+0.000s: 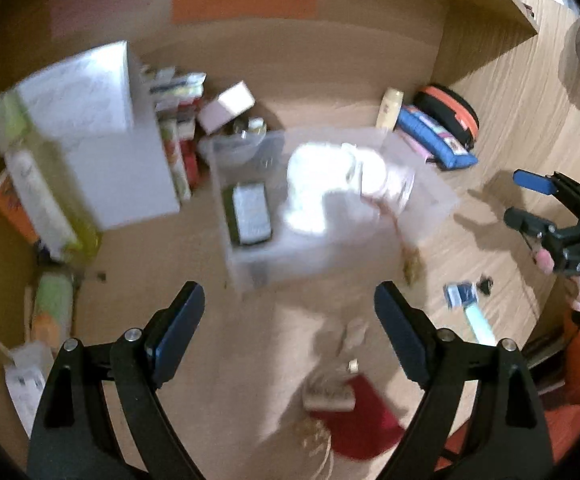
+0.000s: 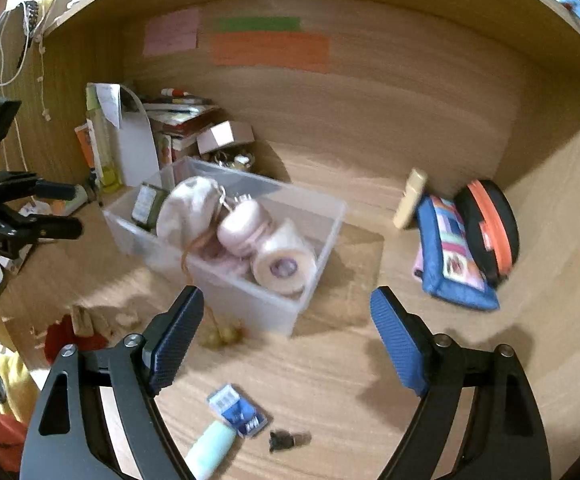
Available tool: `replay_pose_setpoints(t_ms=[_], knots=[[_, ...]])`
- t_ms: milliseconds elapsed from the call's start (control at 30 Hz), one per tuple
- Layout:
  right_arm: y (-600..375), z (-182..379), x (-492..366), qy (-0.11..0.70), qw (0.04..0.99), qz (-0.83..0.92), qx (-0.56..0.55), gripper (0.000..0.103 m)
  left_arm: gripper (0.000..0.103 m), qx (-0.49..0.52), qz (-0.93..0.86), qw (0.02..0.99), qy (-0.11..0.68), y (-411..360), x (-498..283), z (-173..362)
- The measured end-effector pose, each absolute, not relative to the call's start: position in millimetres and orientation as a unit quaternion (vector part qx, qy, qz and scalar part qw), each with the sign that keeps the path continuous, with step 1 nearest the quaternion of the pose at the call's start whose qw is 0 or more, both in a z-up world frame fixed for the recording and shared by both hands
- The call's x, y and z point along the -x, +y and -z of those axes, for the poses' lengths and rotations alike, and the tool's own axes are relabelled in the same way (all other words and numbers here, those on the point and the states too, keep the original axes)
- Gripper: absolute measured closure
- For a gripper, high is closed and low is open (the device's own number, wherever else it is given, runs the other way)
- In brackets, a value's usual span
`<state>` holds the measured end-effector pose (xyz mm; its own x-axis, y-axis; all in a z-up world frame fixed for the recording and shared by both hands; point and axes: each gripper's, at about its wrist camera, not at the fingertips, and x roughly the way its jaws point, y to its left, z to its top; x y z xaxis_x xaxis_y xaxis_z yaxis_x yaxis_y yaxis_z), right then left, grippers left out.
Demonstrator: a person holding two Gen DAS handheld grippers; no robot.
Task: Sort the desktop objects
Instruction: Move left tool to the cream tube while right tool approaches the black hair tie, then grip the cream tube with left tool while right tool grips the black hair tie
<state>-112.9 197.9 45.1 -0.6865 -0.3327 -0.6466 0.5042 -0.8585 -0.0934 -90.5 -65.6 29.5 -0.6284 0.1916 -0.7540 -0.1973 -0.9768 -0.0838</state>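
A clear plastic bin [image 2: 249, 300] stands mid-desk and holds a white pouch [image 2: 187, 208], a pink jar [image 2: 241, 224], a tape roll [image 2: 283, 266] and a green tin [image 2: 145, 204]. My right gripper [image 2: 287, 300] is open and empty in front of the bin. Below it lie a blue-white packet [image 2: 237, 410], a mint tube [image 2: 211, 450] and a small black clip [image 2: 281, 440]. My left gripper [image 1: 290, 296] is open and empty on the near side of the bin [image 1: 233, 256]. A red cloth [image 1: 362, 420] lies under it.
A blue pencil case [image 2: 450, 256], a black-and-orange round case [image 2: 490, 228] and a cream bottle [image 2: 410, 200] sit at the right wall. Books [image 2: 177, 120], a white file holder [image 2: 137, 152] and bottles crowd the back left. Wooden walls close the alcove.
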Motion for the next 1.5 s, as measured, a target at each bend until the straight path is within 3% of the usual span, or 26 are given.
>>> replay_pose_setpoints(t_ms=[367, 633, 1067, 1233, 1500], knots=[[234, 14, 99, 0.112, 0.172, 0.896, -0.393, 0.020, 0.016, 0.452, -0.885, 0.109, -0.013, -63, 46, 23], [239, 39, 89, 0.101, 0.180, 0.881, -0.426, 0.023, 0.016, 0.474, -0.870, 0.134, -0.005, -44, 44, 51], [231, 51, 91, 0.110, 0.203, 0.868, -0.440, 0.068, 0.063, 0.465, -0.875, 0.135, 0.000, -42, 54, 56], [230, 53, 95, 0.106, 0.211, 0.865, -0.443, 0.084, 0.063, 0.458, -0.879, 0.129, -0.001, -45, 54, 50], [235, 37, 103, 0.090, 0.218, 0.873, -0.428, 0.085, 0.063, 0.426, -0.897, 0.118, -0.018, -55, 64, 21]])
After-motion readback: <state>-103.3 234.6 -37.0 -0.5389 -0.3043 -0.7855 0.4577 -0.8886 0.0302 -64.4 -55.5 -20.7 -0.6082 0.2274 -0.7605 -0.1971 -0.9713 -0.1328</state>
